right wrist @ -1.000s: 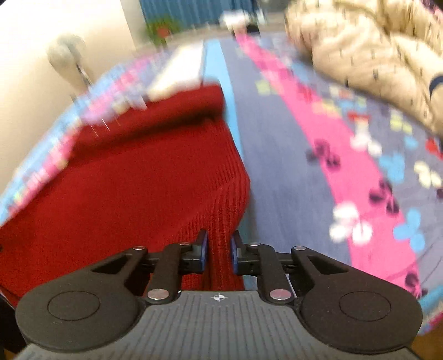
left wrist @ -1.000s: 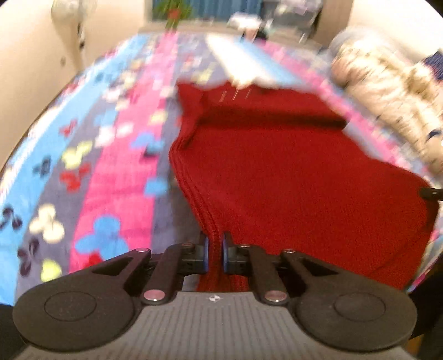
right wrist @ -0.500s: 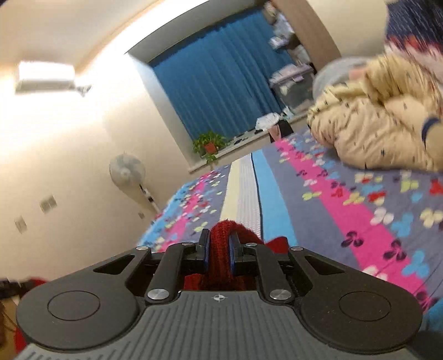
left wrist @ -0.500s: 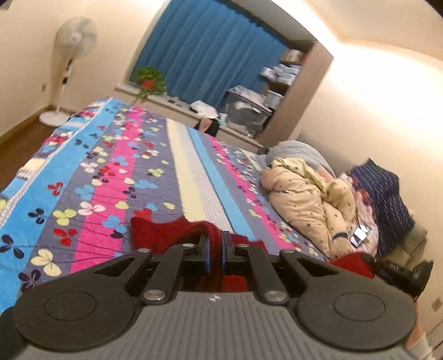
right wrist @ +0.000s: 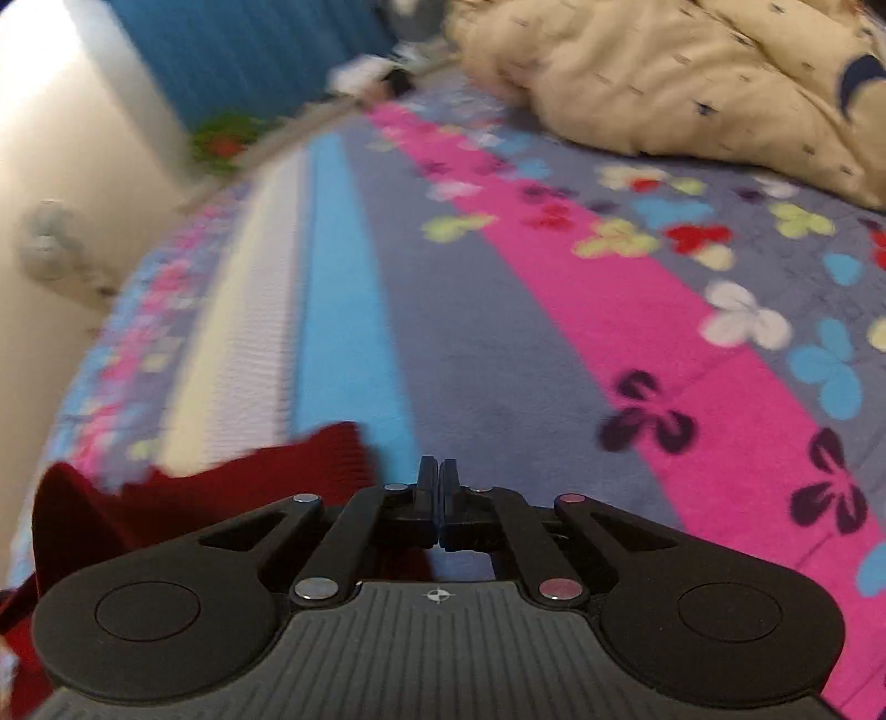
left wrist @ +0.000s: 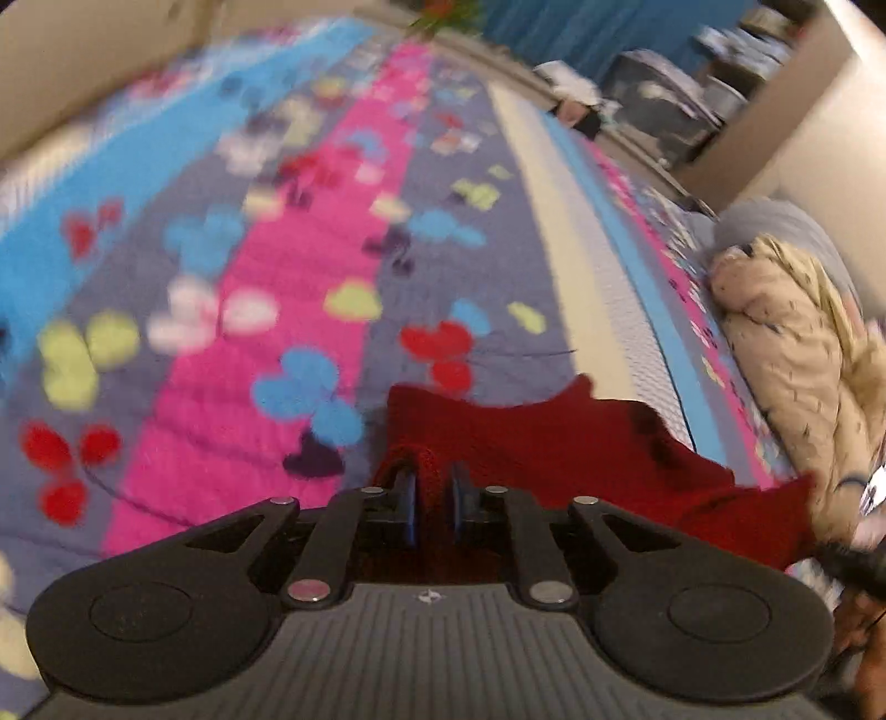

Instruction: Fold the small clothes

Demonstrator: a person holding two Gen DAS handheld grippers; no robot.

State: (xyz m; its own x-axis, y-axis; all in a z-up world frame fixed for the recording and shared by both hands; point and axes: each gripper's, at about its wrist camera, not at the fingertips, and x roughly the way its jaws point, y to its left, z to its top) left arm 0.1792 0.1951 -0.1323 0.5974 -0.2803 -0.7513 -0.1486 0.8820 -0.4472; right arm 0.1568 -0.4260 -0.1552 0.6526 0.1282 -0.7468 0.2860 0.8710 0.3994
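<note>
red knit garment (left wrist: 581,443), no legible writing

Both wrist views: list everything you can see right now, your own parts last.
red knit garment: one, dark red, crumpled on the bedspread, an edge between the left jaws
bedspread: one, striped blue, pink and grey with flower print, covers the bed
cream quilt: one, cream with dark specks, bunched at the bed's far side
curtain: one, blue, far wall
potted plant: one, green with red, blurred, beyond the bed
left gripper: black, jaws opening, knit between them
right gripper: black, jaws shut, empty
</note>
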